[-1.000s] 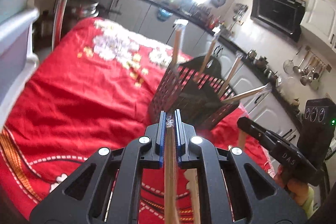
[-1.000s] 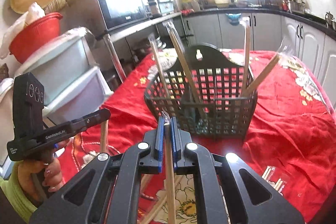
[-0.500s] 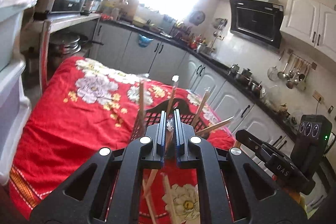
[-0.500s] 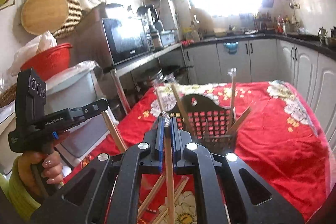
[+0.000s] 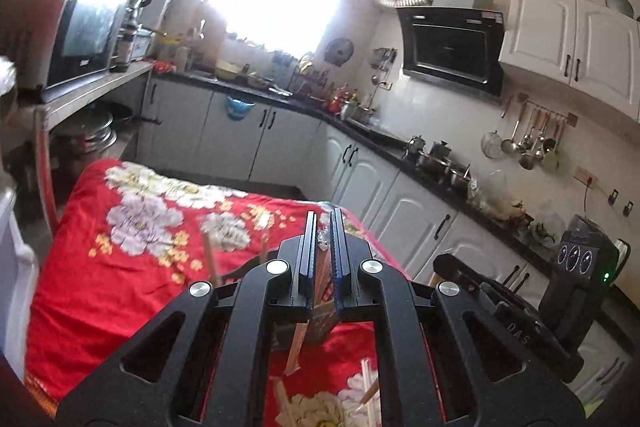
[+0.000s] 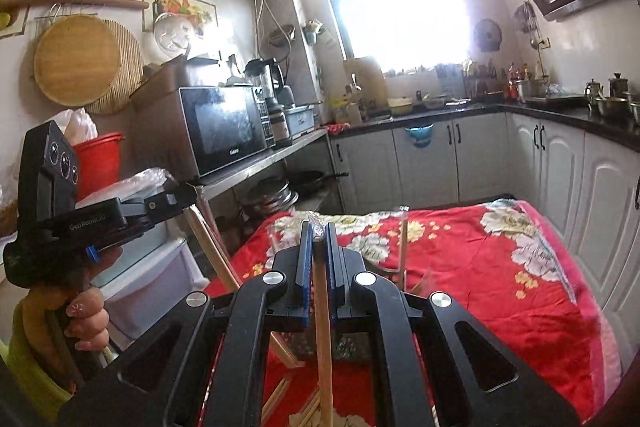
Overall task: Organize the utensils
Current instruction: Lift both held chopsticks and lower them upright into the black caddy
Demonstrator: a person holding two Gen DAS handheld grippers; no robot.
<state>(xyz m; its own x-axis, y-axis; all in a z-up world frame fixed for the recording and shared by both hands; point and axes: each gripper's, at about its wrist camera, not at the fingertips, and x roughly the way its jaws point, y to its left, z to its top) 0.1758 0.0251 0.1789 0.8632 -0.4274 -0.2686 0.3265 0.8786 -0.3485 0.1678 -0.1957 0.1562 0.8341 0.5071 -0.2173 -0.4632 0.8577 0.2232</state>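
Blue-padded jaws of the right claw [image 6: 319,259] are pinched on a wrapped wooden chopstick [image 6: 325,339], which runs from the crinkled plastic tip at the jaw ends down to the lower centre of the frame. The left claw [image 5: 323,259] likewise grips a wooden stick [image 5: 320,311], its plastic tip showing between the jaws; below them the view is partly blocked. Such sticks should be light and stiff, but the film sleeve looks slippery, so a hold near the upper end, as here, probably lets the free end swing. Both claws are raised and pointed forward over the desk, and the hand [image 6: 86,319] carrying the left tool shows at the left edge of the right wrist view, fingers wrapped round the grip. The dark utensil basket [image 6: 352,343] sits just beneath the right claw, mostly hidden, with other sticks [image 6: 403,247] standing in it. More wrapped sticks [image 5: 370,391] lie loose on the red floral cloth [image 5: 100,291] at the bottom.
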